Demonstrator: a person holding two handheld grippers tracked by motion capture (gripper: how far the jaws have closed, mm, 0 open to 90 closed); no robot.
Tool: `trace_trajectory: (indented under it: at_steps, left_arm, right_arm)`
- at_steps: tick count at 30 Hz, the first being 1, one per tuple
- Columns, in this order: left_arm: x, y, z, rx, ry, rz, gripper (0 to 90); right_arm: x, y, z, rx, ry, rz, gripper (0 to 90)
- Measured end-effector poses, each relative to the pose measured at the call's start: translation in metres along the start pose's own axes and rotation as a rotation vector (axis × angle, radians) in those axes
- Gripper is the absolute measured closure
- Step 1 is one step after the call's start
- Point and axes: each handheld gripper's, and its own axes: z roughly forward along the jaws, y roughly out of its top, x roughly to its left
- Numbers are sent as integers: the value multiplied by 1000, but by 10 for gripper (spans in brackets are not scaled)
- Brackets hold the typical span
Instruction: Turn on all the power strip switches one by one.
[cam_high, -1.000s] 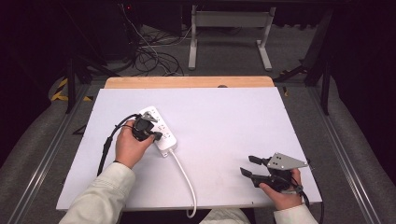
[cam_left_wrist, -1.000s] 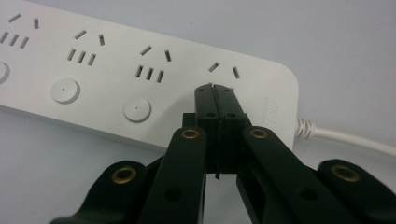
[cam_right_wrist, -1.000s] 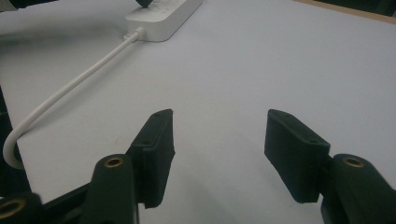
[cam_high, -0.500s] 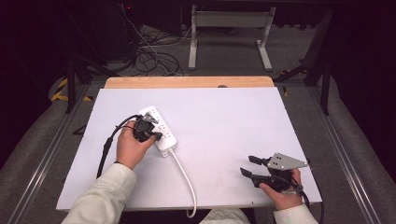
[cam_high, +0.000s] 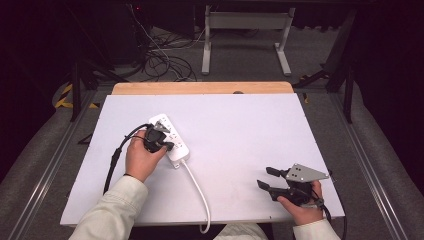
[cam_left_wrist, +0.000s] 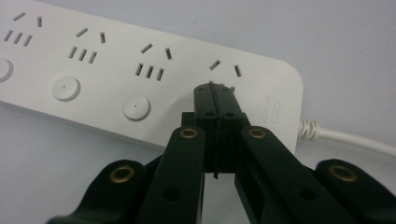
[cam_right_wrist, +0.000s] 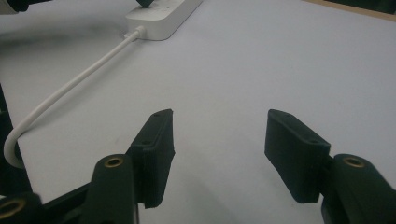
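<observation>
I see a white table (cam_high: 260, 125) with a wood strip (cam_high: 200, 88) along its far edge, grey carpet (cam_high: 240, 62) around it. Cables (cam_high: 160, 60) tangled on the floor far left, a grey frame (cam_high: 245, 30) behind, yellow-black tape (cam_high: 64, 95) at left. Metal rails (cam_high: 45, 165) flank the table, back of room dark

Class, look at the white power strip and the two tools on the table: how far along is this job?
Done: nothing visibly finished; no plug sits in the power strip. In hand: the left tool, jaws shut with nothing between them, has its tips at the socket nearest the cord end, apparently pressing there. Left: the right tool rests open on the table, away from the strip.
</observation>
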Motion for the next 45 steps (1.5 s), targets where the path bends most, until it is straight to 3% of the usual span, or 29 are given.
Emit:
trace_trajectory:
  at_steps: [11, 16, 24, 28, 29, 32, 34, 45]
  left_arm:
    - [-2, -2, 1, -7, 8, -13, 900]
    - [-6, 0, 1, 5, 37, 2, 900]
    - [-7, -2, 2, -6, 42, -19, 900]
    - [-4, -1, -2, -34, 53, -1, 900]
    - [-1, 1, -10, -90, 52, -17, 900]
    - [5, 7, -21, -137, 52, -21, 900]
    - [7, 9, -24, -139, 67, -4, 900]
    - [17, 10, -18, -115, 71, -4, 899]
  right_arm:
    - [0, 0, 0, 0, 1, -1, 430]
    - [0, 0, 0, 2, 0, 0, 430]
    - [0, 0, 0, 3, 4, 3, 430]
    - [0, 0, 0, -1, 3, 4, 429]
    - [-1, -1, 0, -2, 2, 5, 429]
    - [-2, -1, 1, -2, 3, 6, 429]
    - [-1, -1, 1, 2, 3, 8, 429]
    - [-2, -1, 0, -1, 5, 9, 428]
